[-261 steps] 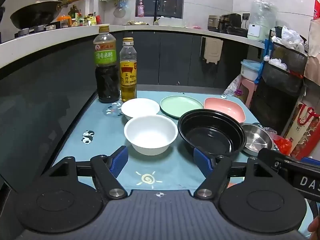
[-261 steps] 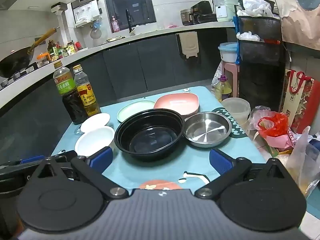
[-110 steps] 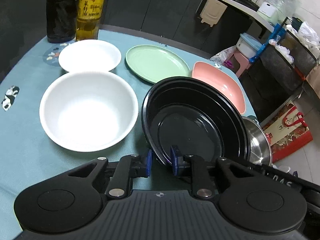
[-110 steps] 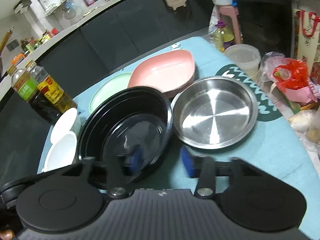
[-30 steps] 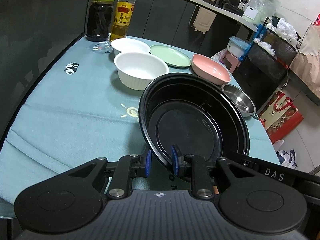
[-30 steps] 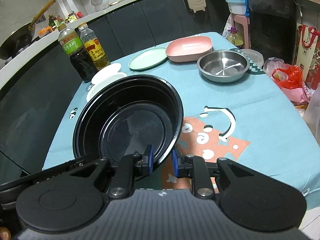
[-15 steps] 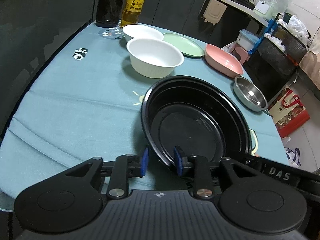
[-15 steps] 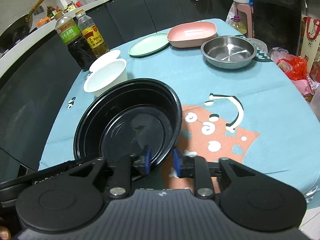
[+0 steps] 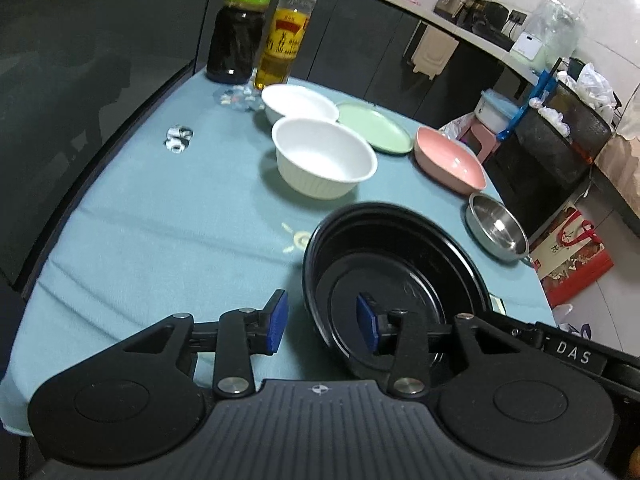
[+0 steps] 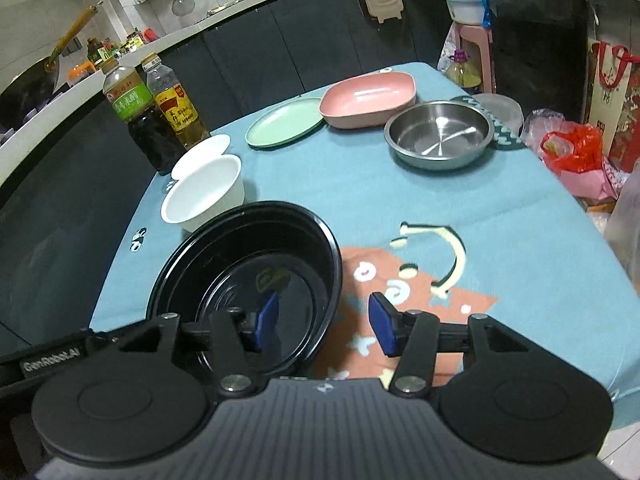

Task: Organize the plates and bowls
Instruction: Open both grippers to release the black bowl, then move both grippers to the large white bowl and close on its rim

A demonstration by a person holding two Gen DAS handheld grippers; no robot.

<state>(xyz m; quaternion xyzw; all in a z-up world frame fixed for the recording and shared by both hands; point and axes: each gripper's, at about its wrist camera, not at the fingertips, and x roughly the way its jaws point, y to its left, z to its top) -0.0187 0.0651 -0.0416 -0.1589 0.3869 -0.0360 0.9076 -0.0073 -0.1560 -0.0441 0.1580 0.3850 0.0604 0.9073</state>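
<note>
The big black bowl (image 9: 392, 264) (image 10: 248, 264) rests on the teal tablecloth near the front edge. My left gripper (image 9: 322, 322) straddles its near-left rim; the jaws are opening and the blue pads (image 9: 278, 320) stand clear of the rim. My right gripper (image 10: 323, 325) straddles the near-right rim, its jaws also opening, pads (image 10: 380, 330) apart from the wall. Farther back sit a deep white bowl (image 9: 324, 160) (image 10: 204, 192), a shallow white bowl (image 9: 300, 104), a green plate (image 9: 374, 126) (image 10: 284, 122), a pink dish (image 9: 448, 164) (image 10: 368, 98) and a steel bowl (image 9: 496, 228) (image 10: 438, 132).
Two bottles (image 9: 240, 28) (image 10: 140, 120) stand at the table's far left corner. A dark cabinet front runs along the left side. A red bag (image 9: 572, 256) and plastic bags (image 10: 572, 148) sit on the floor to the right. Bare cloth (image 10: 460, 208) lies right of the black bowl.
Both grippers, earlier shut on the black bowl's rim, have spread their jaws and let go. The bowl now sits on the cloth, and the left gripper has drawn back slightly.
</note>
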